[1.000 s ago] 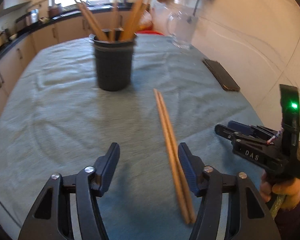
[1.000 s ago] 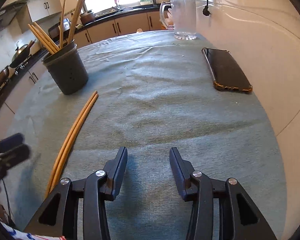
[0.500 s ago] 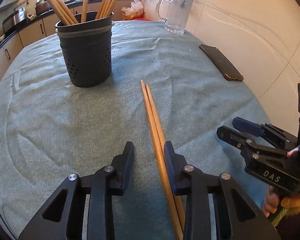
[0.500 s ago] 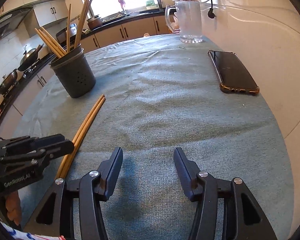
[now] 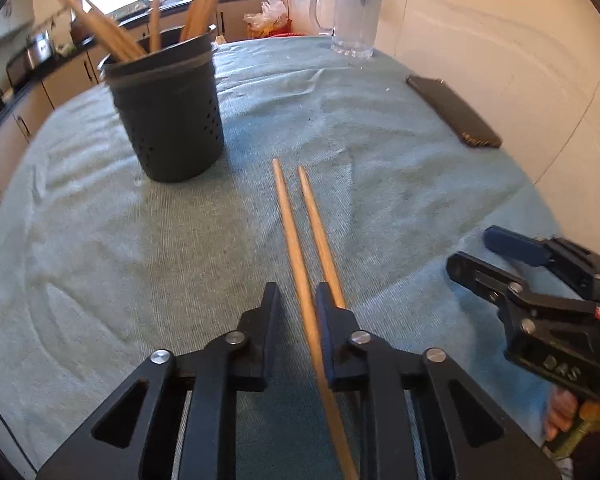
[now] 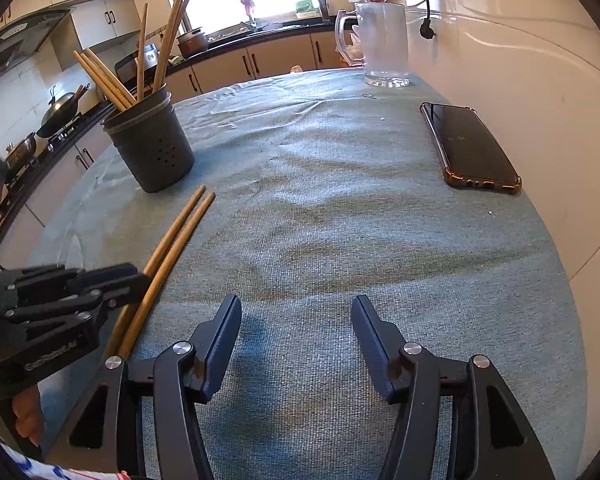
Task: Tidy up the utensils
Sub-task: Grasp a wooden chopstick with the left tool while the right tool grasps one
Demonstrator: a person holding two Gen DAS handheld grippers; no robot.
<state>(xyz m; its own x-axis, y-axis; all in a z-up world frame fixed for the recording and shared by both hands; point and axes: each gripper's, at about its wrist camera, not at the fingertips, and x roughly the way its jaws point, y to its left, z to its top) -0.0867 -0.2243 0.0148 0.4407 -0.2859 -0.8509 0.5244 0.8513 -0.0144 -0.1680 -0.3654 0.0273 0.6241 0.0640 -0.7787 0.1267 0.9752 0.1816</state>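
Two loose wooden chopsticks [image 5: 300, 216] lie side by side on the blue-green tablecloth [image 5: 100, 260], in front of a dark perforated holder [image 5: 168, 120] that stands upright with several chopsticks in it. My left gripper [image 5: 297, 300] is low over their near half, and its jaws are closing. The left stick runs between them against the right pad, with a small gap to the left pad. The right stick passes outside the right finger. In the right wrist view the chopsticks [image 6: 176, 236], the holder [image 6: 148, 148] and the left gripper [image 6: 138, 280] show at left. My right gripper [image 6: 296, 304] hovers over bare cloth, its empty jaws opening.
A black phone [image 6: 472, 148] lies near the table's right edge by the white wall. A clear glass mug [image 6: 382, 44] stands at the far end. Kitchen counters with pots run behind the table. A hand grips each gripper's handle.
My left gripper has come forward and down over the chopsticks, and its jaws have narrowed around the left one. The sticks' far tips have spread apart. The right jaws have widened.
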